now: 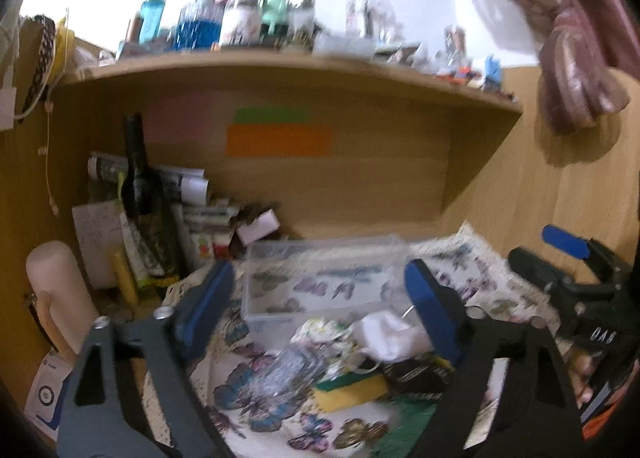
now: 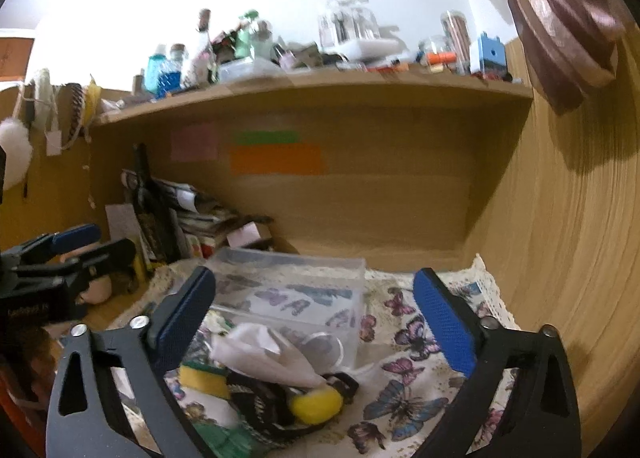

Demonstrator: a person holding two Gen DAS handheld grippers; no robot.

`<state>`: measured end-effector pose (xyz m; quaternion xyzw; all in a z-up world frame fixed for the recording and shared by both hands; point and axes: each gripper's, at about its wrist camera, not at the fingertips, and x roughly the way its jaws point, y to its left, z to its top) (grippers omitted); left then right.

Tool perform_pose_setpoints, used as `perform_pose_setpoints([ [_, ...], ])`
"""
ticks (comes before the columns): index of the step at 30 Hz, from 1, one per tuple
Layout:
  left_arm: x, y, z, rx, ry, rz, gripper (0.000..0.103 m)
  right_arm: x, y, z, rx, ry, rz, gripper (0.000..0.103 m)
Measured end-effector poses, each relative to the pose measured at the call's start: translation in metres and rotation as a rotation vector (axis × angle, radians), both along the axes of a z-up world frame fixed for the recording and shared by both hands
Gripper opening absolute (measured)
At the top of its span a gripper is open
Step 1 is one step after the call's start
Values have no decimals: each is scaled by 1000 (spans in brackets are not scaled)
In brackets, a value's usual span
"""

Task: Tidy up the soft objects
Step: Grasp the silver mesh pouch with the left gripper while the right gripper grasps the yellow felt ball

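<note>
Wooden panelling closes in a desk alcove, with a cluttered shelf [image 2: 320,86] of bottles overhead and a butterfly-print cloth [image 2: 412,398] spread over the counter. On that cloth, near the front, lies the pile of soft things: a white crumpled cloth [image 2: 264,354], a yellow-and-green sponge [image 1: 352,388], a yellow pom-pom [image 2: 316,406] and some dark strapping, all touching or overlapping. Just behind them stands a clear plastic box [image 1: 320,278], apparently holding nothing, though blur makes that hard to confirm.

Both tools hover above the pile with nothing in them: the left tool [image 1: 320,314] is spread wide, and the right tool [image 2: 316,318] likewise stands released.

My reading is that sorting has barely begun, with the first pick in hand. The next move calls for lowering one tool onto a single item, likely the white cloth on top, and pinching it free without dragging its neighbours.

A dark bottle [image 1: 138,178] and stacked papers [image 1: 180,186] crowd the left corner, and the box wall stands close behind the pile.
</note>
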<state>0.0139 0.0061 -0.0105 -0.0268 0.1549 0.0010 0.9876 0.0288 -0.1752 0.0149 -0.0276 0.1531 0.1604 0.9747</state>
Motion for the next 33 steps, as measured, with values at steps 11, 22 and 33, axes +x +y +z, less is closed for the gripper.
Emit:
perform_pose_setpoints([
  [11, 38, 45, -75, -102, 332, 23, 60, 26, -12, -50, -50, 227, 37, 73],
  [22, 72, 32, -108, -32, 506, -19, 59, 44, -16, -95, -60, 405, 3, 73],
  [33, 91, 36, -132, -66, 591, -50, 52, 58, -9, -112, -12, 510, 88, 71],
])
